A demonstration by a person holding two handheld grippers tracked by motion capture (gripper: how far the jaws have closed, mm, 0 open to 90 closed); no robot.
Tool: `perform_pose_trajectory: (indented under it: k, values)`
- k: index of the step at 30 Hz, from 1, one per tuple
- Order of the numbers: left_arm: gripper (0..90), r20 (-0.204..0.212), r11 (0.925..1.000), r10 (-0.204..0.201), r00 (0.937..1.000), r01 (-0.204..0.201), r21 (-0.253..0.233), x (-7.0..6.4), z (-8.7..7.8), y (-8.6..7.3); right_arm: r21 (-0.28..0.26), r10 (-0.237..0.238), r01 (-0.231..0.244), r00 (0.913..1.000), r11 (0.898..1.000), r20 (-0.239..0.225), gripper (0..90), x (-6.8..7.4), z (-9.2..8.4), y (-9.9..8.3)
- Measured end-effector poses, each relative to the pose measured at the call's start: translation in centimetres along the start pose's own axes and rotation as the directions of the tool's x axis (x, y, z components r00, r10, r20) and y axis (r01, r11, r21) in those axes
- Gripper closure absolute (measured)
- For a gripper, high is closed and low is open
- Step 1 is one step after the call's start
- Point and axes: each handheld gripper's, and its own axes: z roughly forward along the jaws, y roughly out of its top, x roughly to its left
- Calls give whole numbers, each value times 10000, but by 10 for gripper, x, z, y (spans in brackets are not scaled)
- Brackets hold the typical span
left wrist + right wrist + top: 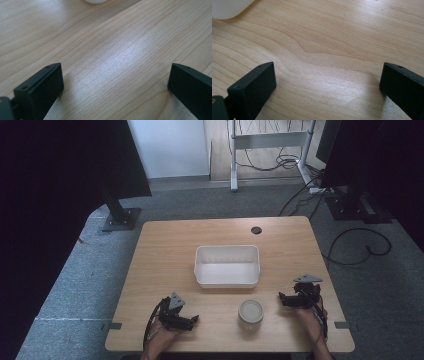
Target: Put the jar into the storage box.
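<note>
Both tongs [195,318] [281,298] agape beside upright jar [250,312].

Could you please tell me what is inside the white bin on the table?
The white bin looks empty: its pale floor shows with nothing on it. The strip behind its near wall is hidden.

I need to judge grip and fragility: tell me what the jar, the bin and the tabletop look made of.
Jar: looks like clear glass or plastic, pale matte lid; too small to settle.
Bin: white plastic, smooth, slightly translucent walls.
Tabletop: light wood or laminate, visible grain, satin sheen.
</note>
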Motion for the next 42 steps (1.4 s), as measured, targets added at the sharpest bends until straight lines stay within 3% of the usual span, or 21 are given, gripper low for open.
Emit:
perform_pose_trajectory:
  k: [10, 22, 42]
  values:
    - [29, 99, 9999, 137, 9999, -136, -89, 0, -1, -1, 3, 131, -131, 9998, 9999, 135, 0, 1, 1, 0]
    - [61, -107, 9986, 518, 9986, -519, -87, -6, -3, 2, 3, 135, -135, 9998, 9999, 137, 0, 1, 1, 0]
    - [58, 459, 9957, 766, 9960, -740, -566, -20, -8, 11, -1, 139, -139, 9998, 9999, 137, 0, 1, 1, 0]
